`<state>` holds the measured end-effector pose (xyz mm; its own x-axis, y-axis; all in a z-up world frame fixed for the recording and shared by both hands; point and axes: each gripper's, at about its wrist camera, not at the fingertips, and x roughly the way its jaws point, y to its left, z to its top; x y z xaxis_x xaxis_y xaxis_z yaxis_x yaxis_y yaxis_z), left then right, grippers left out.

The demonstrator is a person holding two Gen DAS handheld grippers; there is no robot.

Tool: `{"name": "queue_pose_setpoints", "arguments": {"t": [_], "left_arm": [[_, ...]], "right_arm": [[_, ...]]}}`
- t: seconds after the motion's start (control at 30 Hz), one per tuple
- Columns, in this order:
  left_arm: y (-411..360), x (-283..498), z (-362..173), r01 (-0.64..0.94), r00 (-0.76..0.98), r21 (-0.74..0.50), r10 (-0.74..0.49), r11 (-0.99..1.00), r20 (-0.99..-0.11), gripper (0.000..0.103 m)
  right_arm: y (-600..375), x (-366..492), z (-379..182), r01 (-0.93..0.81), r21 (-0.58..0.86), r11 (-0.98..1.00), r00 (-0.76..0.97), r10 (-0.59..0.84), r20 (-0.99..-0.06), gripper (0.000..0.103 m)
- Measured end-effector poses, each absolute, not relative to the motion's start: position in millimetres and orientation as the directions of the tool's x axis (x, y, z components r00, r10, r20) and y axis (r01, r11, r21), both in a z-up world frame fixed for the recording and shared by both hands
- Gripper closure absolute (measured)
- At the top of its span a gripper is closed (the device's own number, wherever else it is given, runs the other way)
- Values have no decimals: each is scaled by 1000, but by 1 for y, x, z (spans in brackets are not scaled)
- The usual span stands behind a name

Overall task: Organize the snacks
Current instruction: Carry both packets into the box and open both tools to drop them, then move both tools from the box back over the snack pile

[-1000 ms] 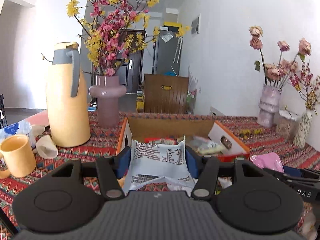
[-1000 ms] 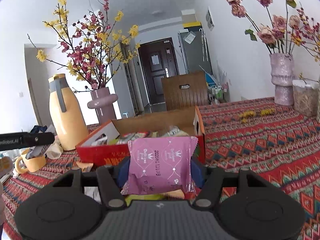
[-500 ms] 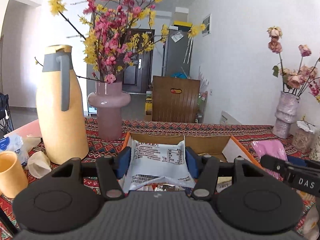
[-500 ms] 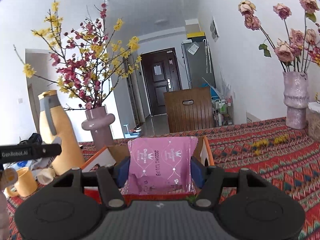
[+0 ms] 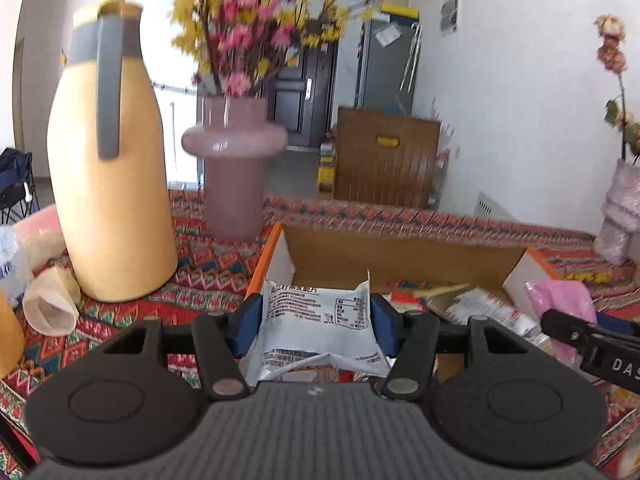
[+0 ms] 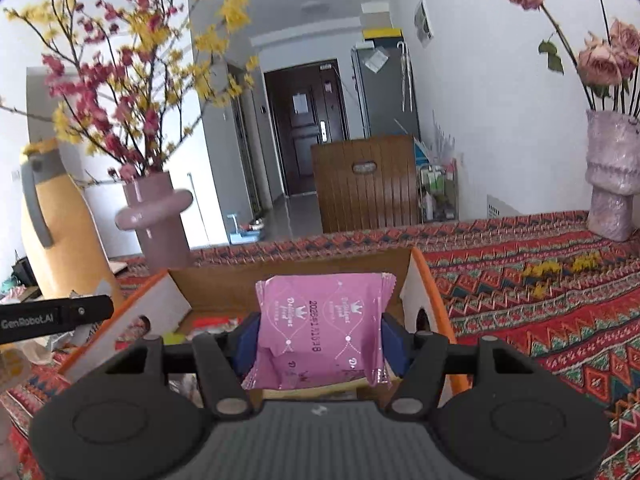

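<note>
Left gripper clamps a white packet, lower centre, sticking up over the box. Right gripper clamps a pink packet, upright, probably just taller than wide.

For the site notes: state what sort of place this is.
Most likely a lived-in home, at a dining table. A patterned tablecloth carries flower vases and a yellow thermos jug; behind stand a dark entrance door and a grey fridge.
</note>
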<state>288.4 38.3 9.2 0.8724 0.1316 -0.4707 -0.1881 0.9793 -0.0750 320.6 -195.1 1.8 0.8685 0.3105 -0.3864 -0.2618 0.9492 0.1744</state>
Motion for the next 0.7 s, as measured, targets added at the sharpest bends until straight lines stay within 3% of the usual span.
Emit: {"name": "queue_pose_setpoints", "arguments": {"t": [0.13,0.3,0.37,0.47,0.7], "left_arm": [[41,289,4,-191,868,-90,126,977,-481,42],[42,279,9,-190,889,-107,125,976,-441,21],[41,273,12,-203,899,-113,140,973,-415,0],[39,267,15,-216,910,-109,160,970,-382,0],[35,264,18,-203,913,-106,149,973,-380,0]], "right_arm": [[-187,324,-7,-264,151,953,862,303,-406,42],[-183,319,-9,-274,135,952,862,305,-404,35],[-186,314,-7,-272,138,952,871,304,-386,21],[-191,309,-3,-272,157,949,878,312,-364,2],[-193,302,0,-275,161,948,887,314,-337,0]]}}
